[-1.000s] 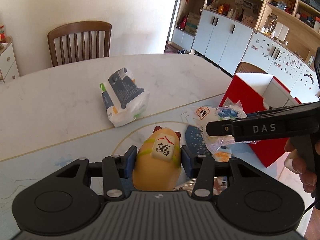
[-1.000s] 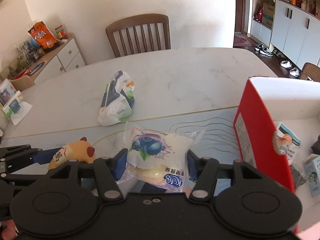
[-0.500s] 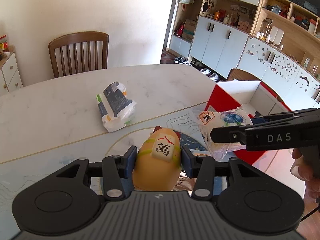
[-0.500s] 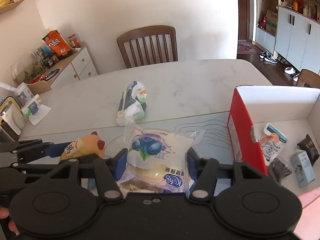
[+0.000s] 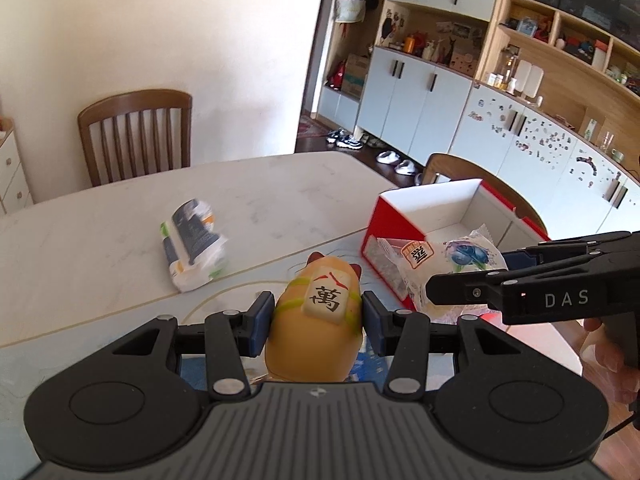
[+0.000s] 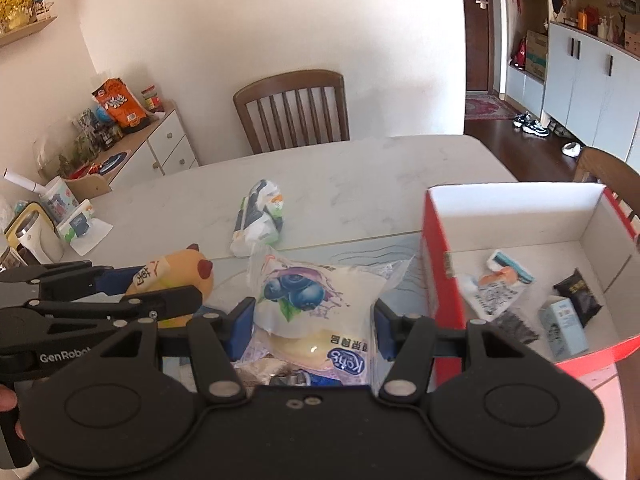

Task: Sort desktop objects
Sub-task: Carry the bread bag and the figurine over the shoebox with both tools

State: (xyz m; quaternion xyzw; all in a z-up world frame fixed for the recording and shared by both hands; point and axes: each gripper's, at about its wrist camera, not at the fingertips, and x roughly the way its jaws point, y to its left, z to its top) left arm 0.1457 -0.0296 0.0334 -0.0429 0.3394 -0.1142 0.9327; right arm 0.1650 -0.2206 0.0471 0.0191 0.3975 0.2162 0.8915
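Note:
My left gripper [image 5: 318, 316] is shut on an orange cat-shaped toy [image 5: 316, 328] with a Chinese character tile on its back, held above the table. My right gripper [image 6: 312, 316] is shut on a blueberry bread packet [image 6: 312, 300], also held up in the air. In the left wrist view the packet [image 5: 448, 264] hangs from the right gripper in front of the red box [image 5: 404, 224]. In the right wrist view the toy [image 6: 172, 280] shows at the left. The red box [image 6: 436, 256] with white inside holds several small snack packets [image 6: 496, 284].
A white and dark plastic pack [image 5: 192, 240] lies on the marble table [image 5: 100, 248], also seen in the right wrist view [image 6: 258, 218]. A wooden chair [image 6: 292, 112] stands behind the table. A sideboard [image 6: 132, 148] with snacks stands at left. Cabinets [image 5: 420, 104] line the right wall.
Both grippers have risen with their loads; the table and the box look lower and farther. The box interior has come into the right wrist view.

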